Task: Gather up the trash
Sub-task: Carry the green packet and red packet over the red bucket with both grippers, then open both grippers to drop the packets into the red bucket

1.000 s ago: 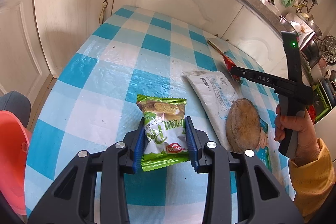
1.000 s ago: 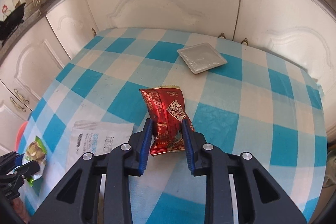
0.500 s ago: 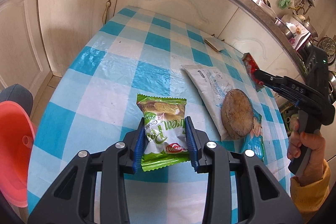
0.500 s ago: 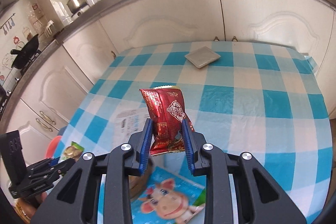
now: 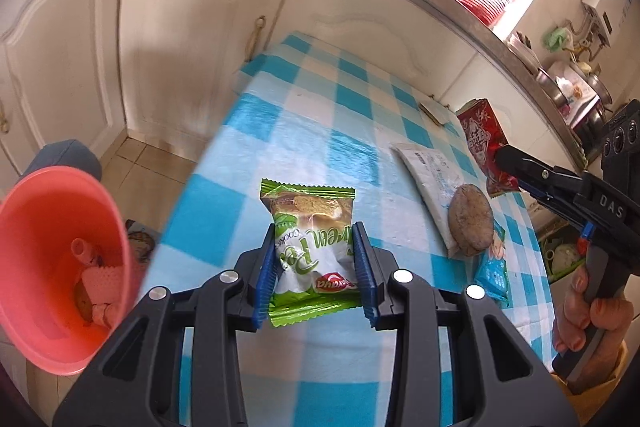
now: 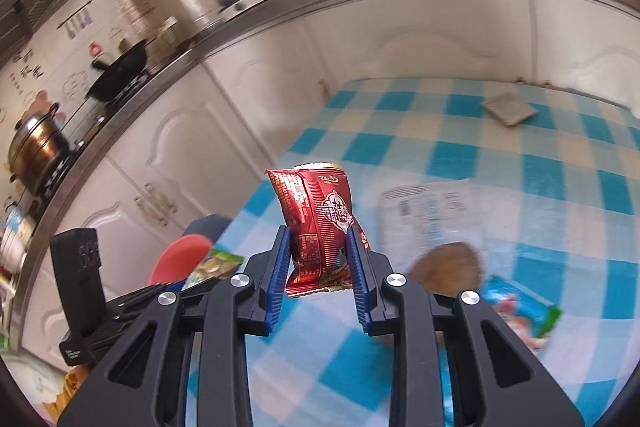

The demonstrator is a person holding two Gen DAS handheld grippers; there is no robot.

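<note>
Beside the bin (image 5: 60,259), the left gripper (image 5: 316,267) clamps a green packet (image 5: 310,247), nearer it than the right gripper (image 6: 318,267), which pinches a red packet (image 6: 320,227).

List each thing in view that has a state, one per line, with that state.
left gripper: shut on the green cookie packet
green cookie packet: sealed, held off the table
right gripper: shut on the red snack packet
red snack packet: held upright, in the air
pink bin: open, some trash inside
white pouch: lying flat on the table
round brown cake: resting on the white pouch
blue wrapper: lying on the table
</note>
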